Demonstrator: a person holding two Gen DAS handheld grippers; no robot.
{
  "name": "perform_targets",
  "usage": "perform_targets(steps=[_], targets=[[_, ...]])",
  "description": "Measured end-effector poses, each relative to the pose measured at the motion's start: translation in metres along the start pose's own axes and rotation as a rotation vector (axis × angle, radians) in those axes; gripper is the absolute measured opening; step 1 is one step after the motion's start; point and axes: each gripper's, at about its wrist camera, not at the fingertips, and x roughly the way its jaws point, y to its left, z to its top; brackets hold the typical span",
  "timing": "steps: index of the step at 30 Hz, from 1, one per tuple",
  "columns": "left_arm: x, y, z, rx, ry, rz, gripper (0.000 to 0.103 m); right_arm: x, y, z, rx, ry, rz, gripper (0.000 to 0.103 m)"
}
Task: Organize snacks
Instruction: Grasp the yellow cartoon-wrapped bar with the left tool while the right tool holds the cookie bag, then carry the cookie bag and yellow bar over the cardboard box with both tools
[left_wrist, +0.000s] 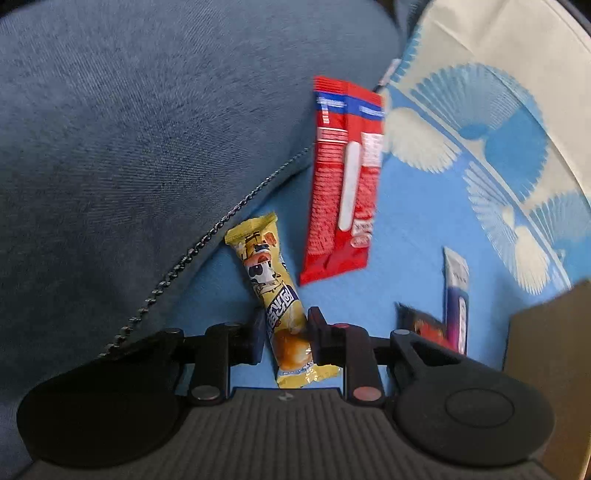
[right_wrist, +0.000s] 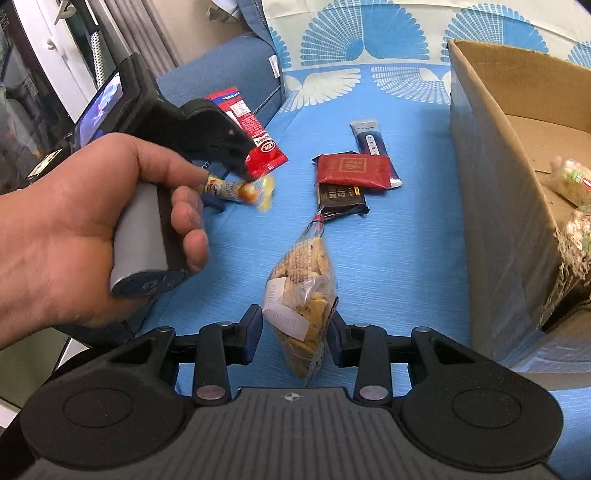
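Left hand (right_wrist: 74, 229): wrapped round grey grip, left gripper (left_wrist: 286, 338) angled down over blue sheet (left_wrist: 406, 240). Fingers clamped on yellow snack bar (left_wrist: 275, 295), tail end toward camera. Right gripper (right_wrist: 295, 332): level above sheet, fingers pinching clear cracker bag (right_wrist: 301, 291) mid-body, neck pointing away. Cardboard box (right_wrist: 491, 155) at right.

red packet (right_wrist: 255, 144): top hidden by hand-held gripper | cardboard box (right_wrist: 491, 155): cut off right
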Motion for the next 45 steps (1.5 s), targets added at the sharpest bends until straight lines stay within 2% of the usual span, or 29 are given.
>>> perform_targets(steps=[3, 6, 11, 13, 15, 18, 20, 23, 31, 45], targets=[[-0.016, 0.008, -0.009, 0.040, 0.014, -0.051, 0.026, 0.000, 0.001, -0.001, -0.005, -0.004, -0.004, 0.039], [-0.034, 0.019, -0.019, 0.113, 0.046, -0.134, 0.026, -0.001, 0.002, -0.003, -0.016, -0.013, -0.012, 0.038], [-0.071, 0.032, -0.052, 0.421, 0.064, -0.270, 0.026, -0.005, 0.002, -0.008, -0.015, -0.036, -0.021, 0.038], [-0.082, 0.037, -0.070, 0.527, 0.049, -0.290, 0.026, -0.007, 0.001, -0.010, -0.010, -0.046, -0.009, 0.038], [-0.082, 0.045, -0.085, 0.575, 0.059, -0.296, 0.026, -0.008, 0.001, -0.013, -0.009, -0.054, 0.005, 0.038], [-0.076, 0.054, -0.094, 0.546, 0.088, -0.291, 0.026, -0.011, 0.005, -0.015, -0.026, -0.078, 0.018, 0.038], [-0.075, 0.053, -0.091, 0.533, 0.084, -0.301, 0.026, -0.013, 0.008, -0.018, -0.048, -0.084, 0.006, 0.038], [-0.070, 0.054, -0.094, 0.548, 0.125, -0.301, 0.026, -0.013, 0.007, -0.024, -0.061, -0.080, -0.020, 0.038], [-0.067, 0.053, -0.092, 0.554, 0.139, -0.304, 0.027, -0.012, 0.002, -0.026, -0.060, -0.067, -0.064, 0.039], [-0.062, 0.046, -0.094, 0.597, 0.143, -0.278, 0.027, -0.009, -0.001, -0.027, -0.060, -0.071, -0.072, 0.038]])
